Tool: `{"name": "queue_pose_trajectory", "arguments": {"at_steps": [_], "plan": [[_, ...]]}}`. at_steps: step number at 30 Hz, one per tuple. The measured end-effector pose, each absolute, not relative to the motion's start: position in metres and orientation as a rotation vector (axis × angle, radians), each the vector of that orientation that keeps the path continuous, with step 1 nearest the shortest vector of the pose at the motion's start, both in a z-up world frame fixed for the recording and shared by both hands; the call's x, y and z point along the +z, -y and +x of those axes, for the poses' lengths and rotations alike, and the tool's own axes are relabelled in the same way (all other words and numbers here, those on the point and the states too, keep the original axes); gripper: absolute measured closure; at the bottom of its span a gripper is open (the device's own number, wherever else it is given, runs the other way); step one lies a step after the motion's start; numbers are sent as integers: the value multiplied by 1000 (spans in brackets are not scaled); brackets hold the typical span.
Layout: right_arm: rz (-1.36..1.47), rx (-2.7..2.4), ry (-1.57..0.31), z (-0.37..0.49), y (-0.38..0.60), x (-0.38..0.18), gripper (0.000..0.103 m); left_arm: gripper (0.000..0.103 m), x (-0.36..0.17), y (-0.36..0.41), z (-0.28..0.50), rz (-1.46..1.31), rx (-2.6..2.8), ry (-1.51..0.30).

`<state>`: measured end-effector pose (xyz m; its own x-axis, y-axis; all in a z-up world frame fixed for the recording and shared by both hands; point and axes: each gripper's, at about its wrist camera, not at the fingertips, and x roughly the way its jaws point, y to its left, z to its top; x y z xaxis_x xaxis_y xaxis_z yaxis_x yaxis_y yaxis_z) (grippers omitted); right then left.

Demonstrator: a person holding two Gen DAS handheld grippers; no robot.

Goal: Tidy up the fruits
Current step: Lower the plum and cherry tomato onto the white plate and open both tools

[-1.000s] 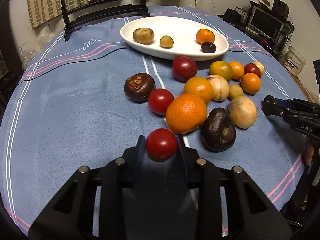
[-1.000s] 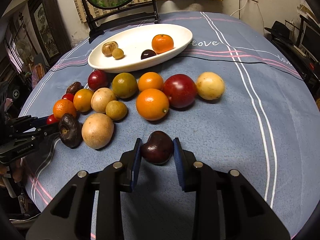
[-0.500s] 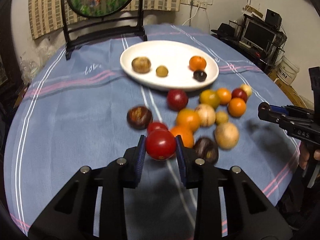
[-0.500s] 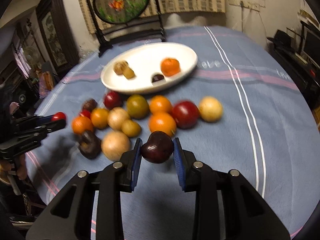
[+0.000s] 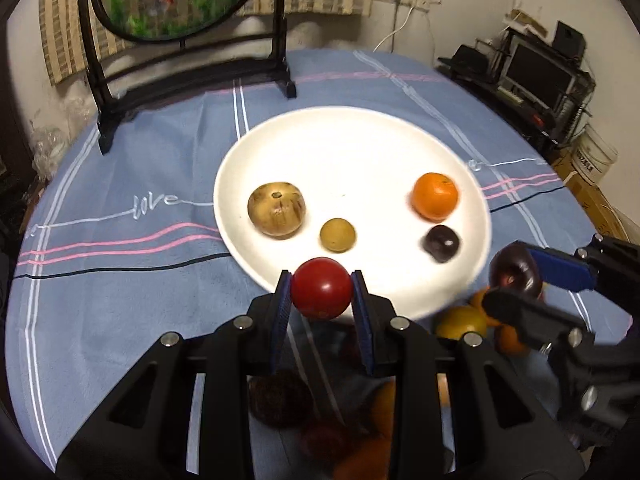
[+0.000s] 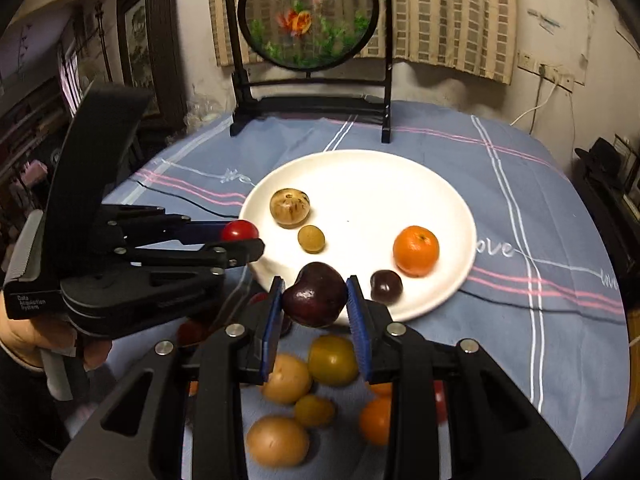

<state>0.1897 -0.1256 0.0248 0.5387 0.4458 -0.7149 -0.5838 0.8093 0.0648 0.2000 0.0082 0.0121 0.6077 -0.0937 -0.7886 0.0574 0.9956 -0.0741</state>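
Observation:
My left gripper [image 5: 321,290] is shut on a red tomato [image 5: 321,287], held above the near rim of the white plate [image 5: 352,140]. My right gripper [image 6: 315,297] is shut on a dark purple fruit [image 6: 315,294] over the plate's [image 6: 360,176] near edge. Each gripper shows in the other's view: the right one [image 5: 516,276] at the plate's right side, the left one [image 6: 240,238] at its left side. On the plate lie a brown fruit [image 5: 277,209], a small olive fruit [image 5: 337,235], an orange [image 5: 435,196] and a small dark fruit [image 5: 441,243].
Several loose fruits lie on the blue cloth [image 6: 520,208] below the grippers, among them a green-yellow fruit [image 6: 333,359], tan fruits [image 6: 286,378] and oranges [image 6: 375,420]. A round screen on a black stand [image 6: 312,116] is behind the plate. A hand [image 6: 24,336] holds the left gripper.
Both grippers have lifted their fruits off the cloth and carried them forward over the pile to the plate's near edge. The right gripper has rolled a little.

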Motion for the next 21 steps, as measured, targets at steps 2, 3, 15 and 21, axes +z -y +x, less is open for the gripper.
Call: {"name": "queue_pose_trajectory", "arguments": {"at_steps": [2, 3, 15, 21], "plan": [[-201, 613, -812, 200, 120, 18, 71, 73, 5, -10, 208, -47, -84, -931], [-205, 607, -821, 206, 119, 15, 71, 73, 2, -11, 212, -50, -85, -935], [-218, 591, -920, 231, 112, -15, 66, 64, -7, -6, 224, -39, -85, -940], [-187, 587, -896, 222, 122, -5, 59, 50, 6, 1, 210, -12, -89, -898]]}}
